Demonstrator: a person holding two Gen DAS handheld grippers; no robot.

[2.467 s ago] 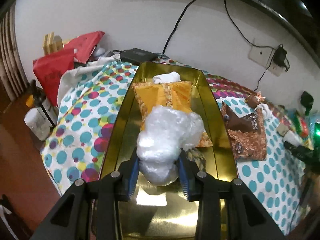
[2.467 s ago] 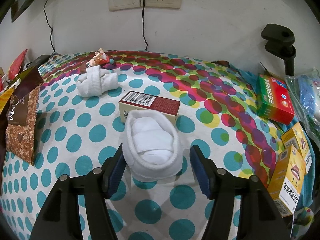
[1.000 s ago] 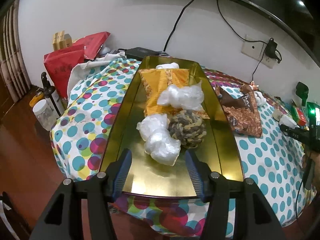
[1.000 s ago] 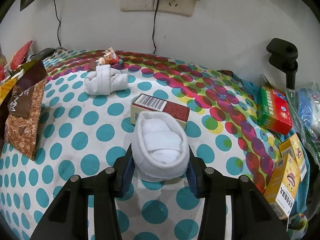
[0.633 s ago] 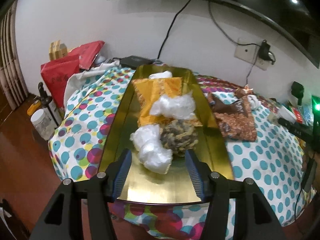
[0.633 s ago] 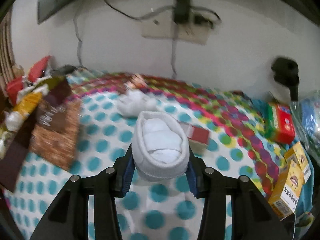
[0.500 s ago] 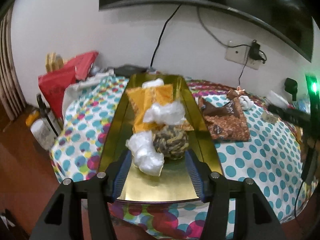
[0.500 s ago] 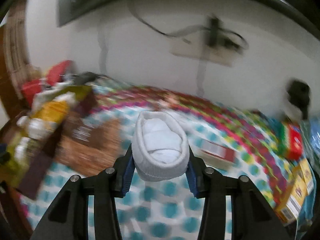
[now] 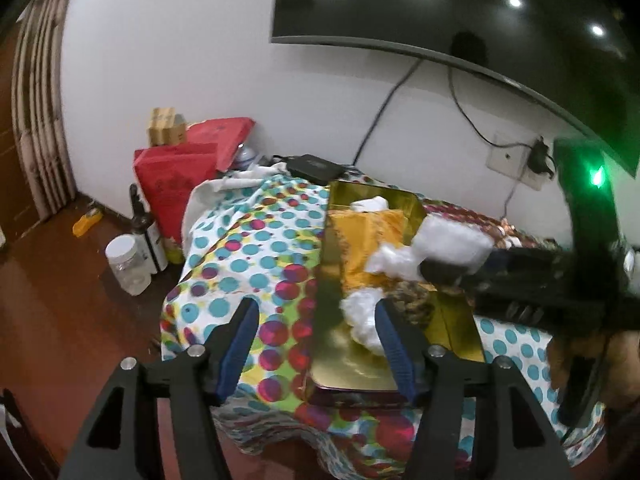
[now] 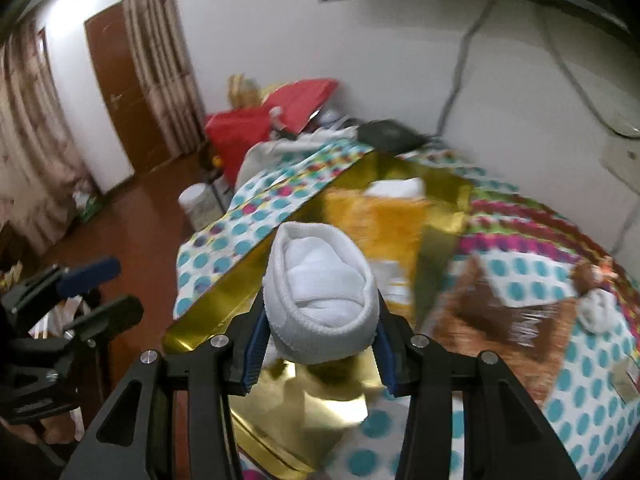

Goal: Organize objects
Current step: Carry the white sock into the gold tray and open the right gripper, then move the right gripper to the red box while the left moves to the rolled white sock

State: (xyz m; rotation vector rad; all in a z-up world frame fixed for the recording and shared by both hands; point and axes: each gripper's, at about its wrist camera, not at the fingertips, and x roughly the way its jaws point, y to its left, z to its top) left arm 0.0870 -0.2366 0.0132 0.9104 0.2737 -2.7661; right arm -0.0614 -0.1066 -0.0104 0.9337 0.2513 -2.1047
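My right gripper (image 10: 320, 322) is shut on a rolled white sock (image 10: 320, 292) and holds it above the gold tray (image 10: 224, 292). In the left wrist view the sock (image 9: 452, 246) and right gripper (image 9: 448, 270) hang over the tray (image 9: 326, 300) from the right. The tray holds an orange packet (image 9: 360, 236), white plastic bags (image 9: 362, 312) and a braided ball (image 9: 412, 300). My left gripper (image 9: 316, 332) is open and empty, off the tray's near left corner; it also shows at the left edge of the right wrist view (image 10: 96, 284).
The tray lies on a polka-dot cloth (image 9: 248, 252). A brown snack bag (image 10: 496, 316) and another white sock (image 10: 598, 308) lie right of the tray. Red bags (image 9: 180, 172), a bottle (image 9: 146, 232) and a jar (image 9: 126, 264) stand at the left on the floor.
My right gripper lifted the sock off the cloth and swung it left over the gold tray. My left gripper let go of a plastic bag earlier and has pulled back and left.
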